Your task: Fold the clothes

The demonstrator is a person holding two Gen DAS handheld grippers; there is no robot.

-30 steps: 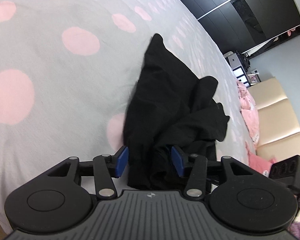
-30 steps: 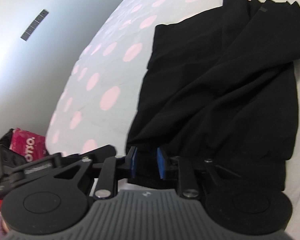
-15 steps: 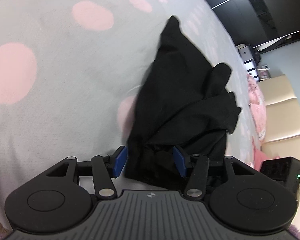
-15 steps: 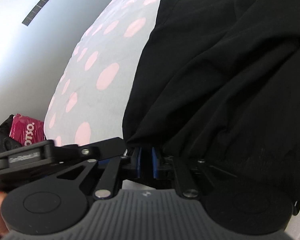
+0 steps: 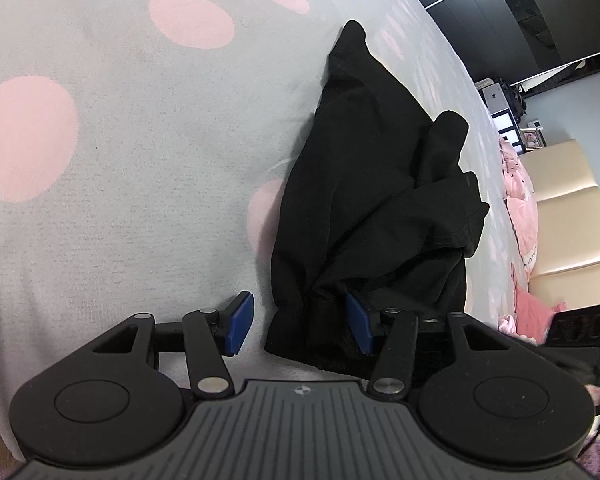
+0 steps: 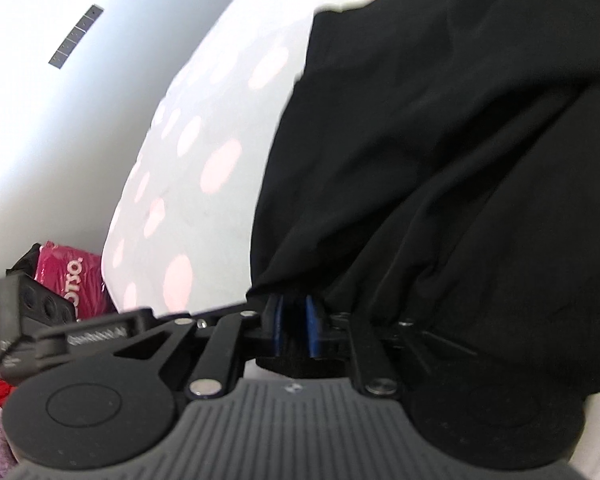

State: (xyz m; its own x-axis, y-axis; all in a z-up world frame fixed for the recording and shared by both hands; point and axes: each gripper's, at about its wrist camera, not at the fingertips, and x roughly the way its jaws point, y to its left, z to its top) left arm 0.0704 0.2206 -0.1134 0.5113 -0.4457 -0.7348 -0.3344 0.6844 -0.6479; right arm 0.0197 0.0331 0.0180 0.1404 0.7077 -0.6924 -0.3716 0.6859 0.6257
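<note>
A black garment point(image 5: 372, 208) lies crumpled on a grey bedsheet with pink dots point(image 5: 100, 160). My left gripper point(image 5: 300, 330) is open, its blue pads point(image 5: 240, 320) wide apart around the garment's near bunched end, which lies against the right pad. In the right wrist view the same black garment point(image 6: 440, 168) fills the right side, lifted and stretched. My right gripper point(image 6: 294, 330) is shut on the garment's edge, blue pads close together with cloth between them.
A dark wardrobe point(image 5: 520, 12) and a cream headboard point(image 5: 572, 232) with pink bedding point(image 5: 520, 208) stand to the right. In the right wrist view a pink bag point(image 6: 72, 276) and a white wall point(image 6: 80, 80) are left of the bed's edge.
My left gripper's pads have spread wider around the garment's end. My right gripper has closed on the garment's edge and pulled it up; the view is blurred with motion.
</note>
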